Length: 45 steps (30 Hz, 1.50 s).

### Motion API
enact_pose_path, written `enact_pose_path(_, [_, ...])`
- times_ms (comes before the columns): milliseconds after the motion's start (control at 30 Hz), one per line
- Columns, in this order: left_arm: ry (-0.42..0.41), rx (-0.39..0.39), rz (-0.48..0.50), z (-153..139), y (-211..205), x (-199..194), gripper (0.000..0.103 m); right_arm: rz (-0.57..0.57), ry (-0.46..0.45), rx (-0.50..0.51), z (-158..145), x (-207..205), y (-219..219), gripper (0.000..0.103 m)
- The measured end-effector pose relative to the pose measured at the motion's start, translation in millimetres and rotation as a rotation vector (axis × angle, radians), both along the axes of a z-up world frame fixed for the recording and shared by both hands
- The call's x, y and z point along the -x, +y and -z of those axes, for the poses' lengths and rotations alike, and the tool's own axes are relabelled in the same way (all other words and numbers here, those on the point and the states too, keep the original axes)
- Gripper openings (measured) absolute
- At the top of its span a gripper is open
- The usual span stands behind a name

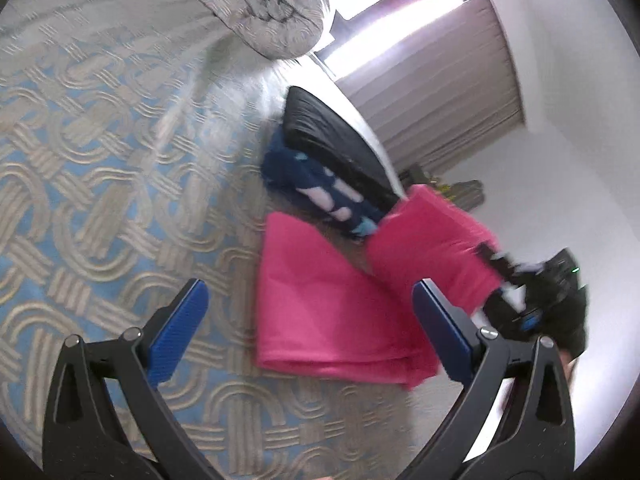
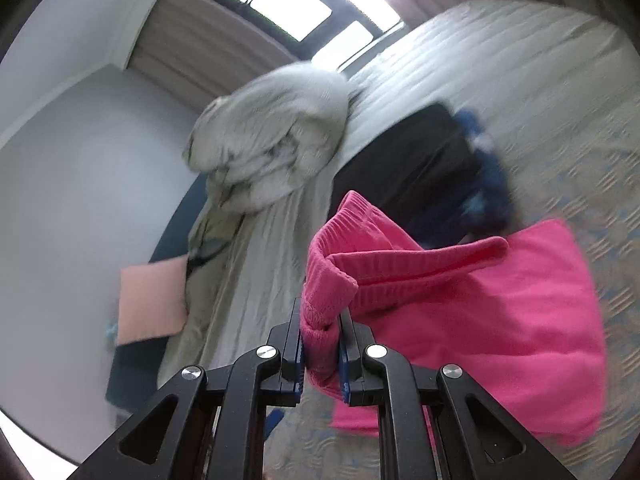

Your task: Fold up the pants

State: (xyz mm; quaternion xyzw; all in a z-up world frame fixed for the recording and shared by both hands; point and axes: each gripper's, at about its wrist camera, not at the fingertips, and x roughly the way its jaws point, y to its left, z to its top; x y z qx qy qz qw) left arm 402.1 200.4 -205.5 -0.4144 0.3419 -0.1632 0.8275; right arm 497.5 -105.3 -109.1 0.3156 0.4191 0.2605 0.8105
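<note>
Pink pants (image 1: 332, 312) lie partly folded on the patterned bedspread (image 1: 100, 160). My left gripper (image 1: 312, 320) is open and empty, hovering above the folded part, its blue pads (image 1: 180, 332) wide apart. My right gripper (image 2: 320, 344) is shut on the pink pants' ribbed waistband (image 2: 324, 300) and holds that end lifted above the rest of the pants (image 2: 500, 320). In the left wrist view the right gripper (image 1: 500, 276) shows at the right, holding the raised pink end (image 1: 432, 240).
A black folded garment (image 1: 332, 140) and a dark blue patterned garment (image 1: 316, 188) lie beyond the pants. A rolled grey quilt (image 2: 272, 144) sits at the bed's far end. A pink pillow (image 2: 152, 300) lies by the wall. A window (image 2: 288, 4) is behind.
</note>
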Motion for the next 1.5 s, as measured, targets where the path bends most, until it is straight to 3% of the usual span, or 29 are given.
enact_pose_path(167, [0.029,0.094,0.075,3.6,-5.8,-32.3,0.101,-0.043,0.043,0.029,29.2,3.0,35.6,0.012])
enact_pose_path(400, [0.200,0.194,0.163,36.2,-19.2,-75.9,0.101,-0.094,0.079,0.073,65.5,12.3,60.0,0.012])
enact_pose_path(567, [0.258,0.198,0.215,47.5,-28.3,-90.1,0.101,-0.122,0.067,0.092,77.3,14.4,72.1,0.012])
enact_pose_path(667, [0.264,0.156,0.240,41.5,-36.7,-98.5,0.101,-0.145,0.037,0.134,81.9,21.0,80.5,0.012])
enact_pose_path(867, [0.217,0.165,0.279,18.4,-42.6,-99.0,0.101,-0.179,-0.025,0.172,82.9,32.0,93.9,0.012])
enact_pose_path(967, [0.202,0.198,0.317,11.0,-46.2,-99.2,0.102,-0.178,-0.030,0.141,80.5,31.9,89.8,0.012])
enact_pose_path(1200, [0.318,0.190,0.385,35.6,-72.1,-117.8,0.102,-0.200,-0.063,0.197,77.7,43.2,87.2,0.015])
enact_pose_path(1300, [0.297,0.220,0.377,43.6,-68.0,-113.2,0.102,-0.215,-0.045,0.213,82.7,44.2,86.5,0.023])
enact_pose_path(1367, [0.262,0.298,0.367,53.6,-59.4,-107.5,0.102,-0.233,-0.013,0.187,89.3,42.3,83.0,0.033])
enact_pose_path(1433, [0.235,0.361,0.358,59.8,-49.5,-101.3,0.102,-0.234,0.026,0.142,94.1,40.6,75.7,0.047])
enact_pose_path(1500, [0.201,0.397,0.360,62.4,-43.4,-96.1,0.102,-0.231,0.070,0.047,97.5,39.7,62.5,0.051])
